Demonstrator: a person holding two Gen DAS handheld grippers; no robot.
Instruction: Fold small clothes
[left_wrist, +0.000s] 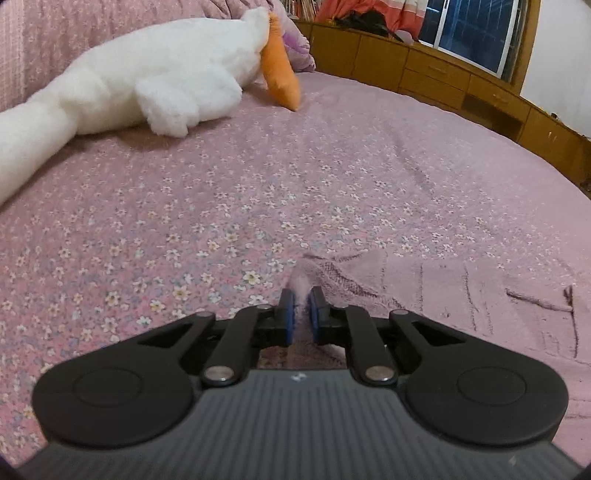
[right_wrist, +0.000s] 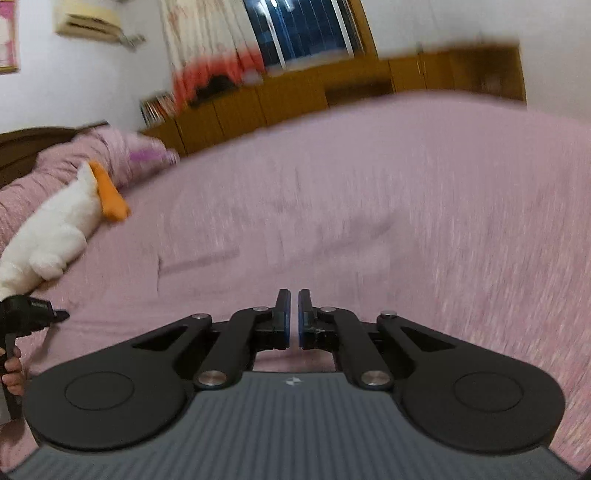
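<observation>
In the left wrist view, upper left, I see a white plush toy (left_wrist: 147, 74) on the bedspread (left_wrist: 184, 221). At lower centre, my left gripper (left_wrist: 301, 306) pinches a corner of the pink garment (left_wrist: 461, 302), which spreads rightward. My right gripper (right_wrist: 291, 314) is closed on nothing.

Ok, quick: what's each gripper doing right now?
Left gripper: shut on a fold of the pale pink knitted garment.
Right gripper: shut; nothing visible between its pads.

A home bedroom: pink floral bedspread (left_wrist: 332, 166), plush goose (left_wrist: 147, 74), wooden cabinets (left_wrist: 424, 70).
</observation>
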